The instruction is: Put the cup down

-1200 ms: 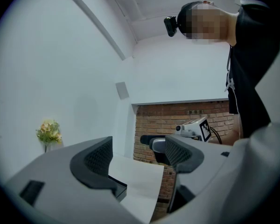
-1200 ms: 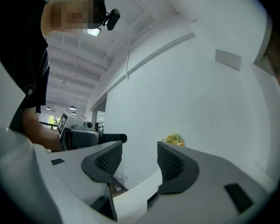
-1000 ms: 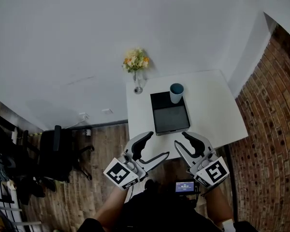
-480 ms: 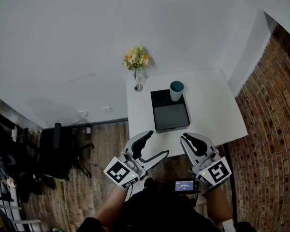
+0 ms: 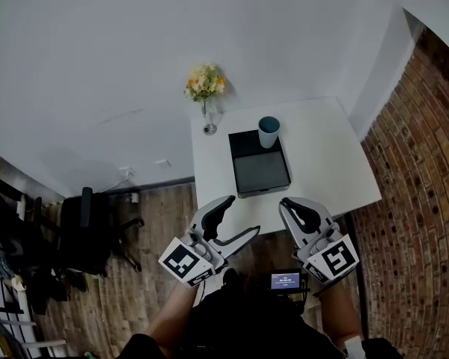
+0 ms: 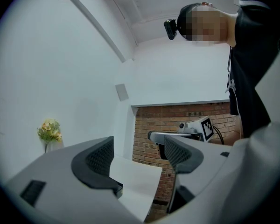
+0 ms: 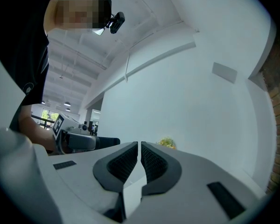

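Observation:
A blue cup (image 5: 269, 132) stands upright at the far right corner of a black tray (image 5: 259, 175) on the white table (image 5: 329, 170). Both grippers hang short of the table's near edge, well away from the cup. My left gripper (image 5: 242, 217) is open and holds nothing; in the left gripper view its jaws (image 6: 140, 155) stand wide apart with only the table (image 6: 135, 183) showing between them. My right gripper (image 5: 290, 205) is shut on nothing, and in the right gripper view its pads (image 7: 140, 160) meet. Neither gripper view shows the cup.
A vase of flowers (image 5: 203, 88) stands at the table's far left corner. A brick wall (image 5: 419, 200) runs along the right. An office chair (image 5: 90, 234) stands on the wooden floor at the left. A small screen (image 5: 286, 280) sits at the person's waist.
The right gripper's jaws have closed from partly open to shut. The left gripper stays open. Table and tray have shifted slightly up in the head view.

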